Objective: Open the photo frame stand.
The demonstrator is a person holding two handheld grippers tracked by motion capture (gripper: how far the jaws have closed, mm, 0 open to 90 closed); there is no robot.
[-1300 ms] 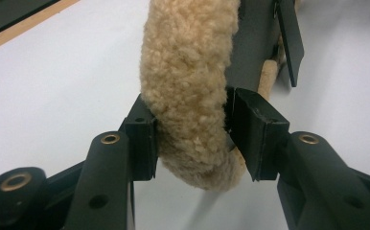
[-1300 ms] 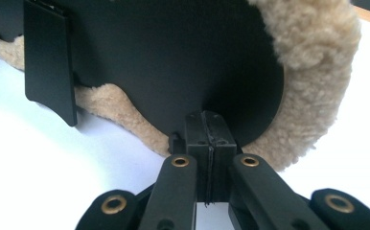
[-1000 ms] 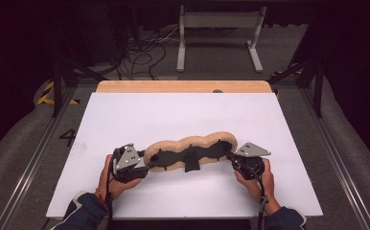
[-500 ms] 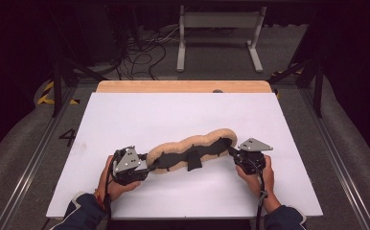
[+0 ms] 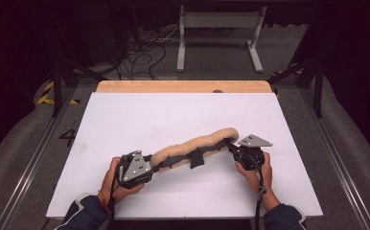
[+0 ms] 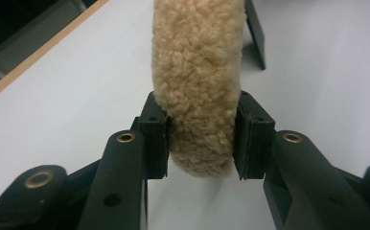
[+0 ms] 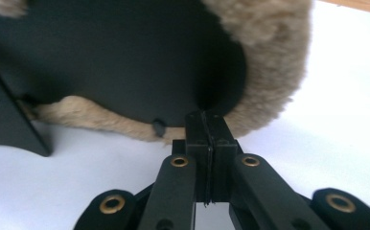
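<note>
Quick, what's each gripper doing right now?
Left gripper: shut on the near end of the fleece pad.
Right gripper: shut on the pad's black backing edge at the other end.

Long tan fleece pad (image 5: 197, 145) with black backing and black strap. Stretched between left gripper (image 5: 150, 163) and right gripper (image 5: 232, 146), clamped at both ends, sagging slightly.

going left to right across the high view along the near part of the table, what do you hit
left hand → left gripper → fleece pad → right gripper → right hand
</note>
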